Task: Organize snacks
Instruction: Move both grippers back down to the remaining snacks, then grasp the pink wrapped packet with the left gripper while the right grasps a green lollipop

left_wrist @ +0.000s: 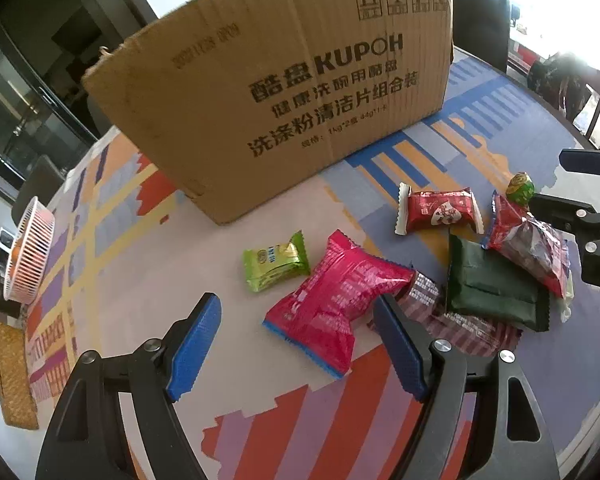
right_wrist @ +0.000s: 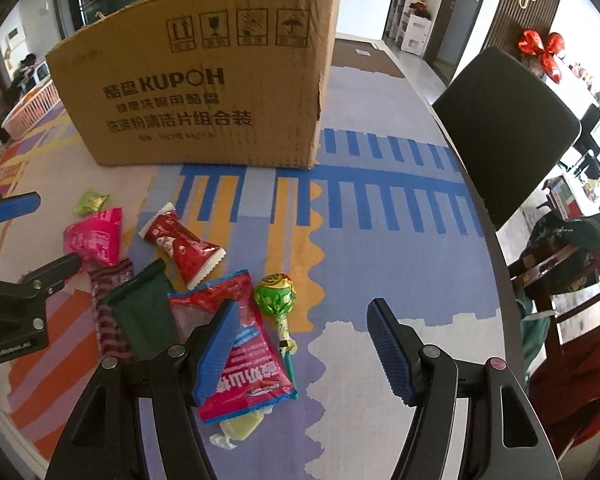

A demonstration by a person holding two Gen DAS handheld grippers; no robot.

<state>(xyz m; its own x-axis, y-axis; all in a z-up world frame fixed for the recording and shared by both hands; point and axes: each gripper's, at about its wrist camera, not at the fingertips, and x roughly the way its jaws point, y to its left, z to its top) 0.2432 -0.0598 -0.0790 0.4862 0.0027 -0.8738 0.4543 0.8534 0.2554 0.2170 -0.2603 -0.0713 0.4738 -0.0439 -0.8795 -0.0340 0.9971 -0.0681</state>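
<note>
Spread wide and holding nothing, the left tool (left_wrist: 296,344) hovers nearest the pink snack packet (left_wrist: 332,304) on the tabletop (left_wrist: 120,280), long axis toward 1 o'clock, while the right tool (right_wrist: 300,344) gapes empty at 3 o'clock.

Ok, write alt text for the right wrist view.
The open right gripper hovers over a patterned table beside scattered snacks, including a green lollipop and a red packet. A cardboard box stands behind them.

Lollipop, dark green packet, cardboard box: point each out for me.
Lollipop (right_wrist: 275,294): right wrist view, on its green wrapped head.
Dark green packet (left_wrist: 492,280): left wrist view, mid-face.
Cardboard box (right_wrist: 204,92): right wrist view, printed front.
</note>
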